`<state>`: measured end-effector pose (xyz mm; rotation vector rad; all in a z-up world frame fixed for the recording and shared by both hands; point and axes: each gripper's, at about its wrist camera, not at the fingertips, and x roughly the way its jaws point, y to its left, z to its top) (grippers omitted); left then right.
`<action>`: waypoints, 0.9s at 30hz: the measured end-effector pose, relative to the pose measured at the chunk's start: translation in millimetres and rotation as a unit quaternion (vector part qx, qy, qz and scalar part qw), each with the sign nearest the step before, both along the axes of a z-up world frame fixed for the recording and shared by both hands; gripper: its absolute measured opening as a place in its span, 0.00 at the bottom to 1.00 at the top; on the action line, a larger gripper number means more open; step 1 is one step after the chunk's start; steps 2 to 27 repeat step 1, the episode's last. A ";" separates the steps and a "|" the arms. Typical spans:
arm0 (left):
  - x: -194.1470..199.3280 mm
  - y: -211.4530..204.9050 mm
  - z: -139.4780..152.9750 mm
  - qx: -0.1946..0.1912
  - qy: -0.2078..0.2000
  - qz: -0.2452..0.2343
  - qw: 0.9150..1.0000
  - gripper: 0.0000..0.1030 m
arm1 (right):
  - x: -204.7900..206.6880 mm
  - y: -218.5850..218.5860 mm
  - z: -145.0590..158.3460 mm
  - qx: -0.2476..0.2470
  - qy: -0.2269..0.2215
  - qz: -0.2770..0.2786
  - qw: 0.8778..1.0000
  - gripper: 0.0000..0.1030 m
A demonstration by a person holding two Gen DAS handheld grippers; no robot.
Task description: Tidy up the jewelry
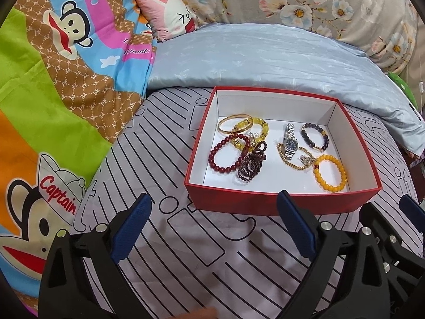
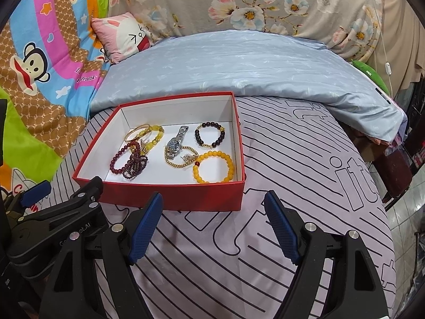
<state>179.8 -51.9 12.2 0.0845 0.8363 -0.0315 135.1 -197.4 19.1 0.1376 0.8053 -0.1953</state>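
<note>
A red box (image 1: 231, 198) with a white inside sits on the striped bedsheet; it also shows in the right wrist view (image 2: 170, 195). In it lie a silver watch (image 1: 289, 140), an orange bead bracelet (image 1: 330, 173), a dark bead bracelet (image 1: 315, 136), a red bead bracelet (image 1: 225, 156), a gold bangle (image 1: 233, 123) and several others. The watch (image 2: 176, 142) and orange bracelet (image 2: 213, 167) show in the right wrist view too. My left gripper (image 1: 213, 226) is open and empty just in front of the box. My right gripper (image 2: 213, 226) is open and empty beside it.
A folded light-blue quilt (image 1: 265, 61) lies behind the box. A cartoon monkey blanket (image 1: 53, 79) covers the left. A pink pillow (image 1: 170, 13) and a floral cover (image 1: 318, 0) are at the back. The bed edge and floor (image 2: 409, 212) are at the right.
</note>
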 end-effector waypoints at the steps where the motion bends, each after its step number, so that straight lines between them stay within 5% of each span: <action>1: 0.3 -0.3 0.1 0.001 0.000 0.000 1.000 0.90 | 0.0 -0.2 0.1 -0.001 0.000 -0.001 1.000 0.75; 27: 0.3 -0.3 0.1 0.001 0.000 0.000 1.000 0.90 | 0.0 -0.2 0.1 -0.001 0.000 -0.001 1.000 0.75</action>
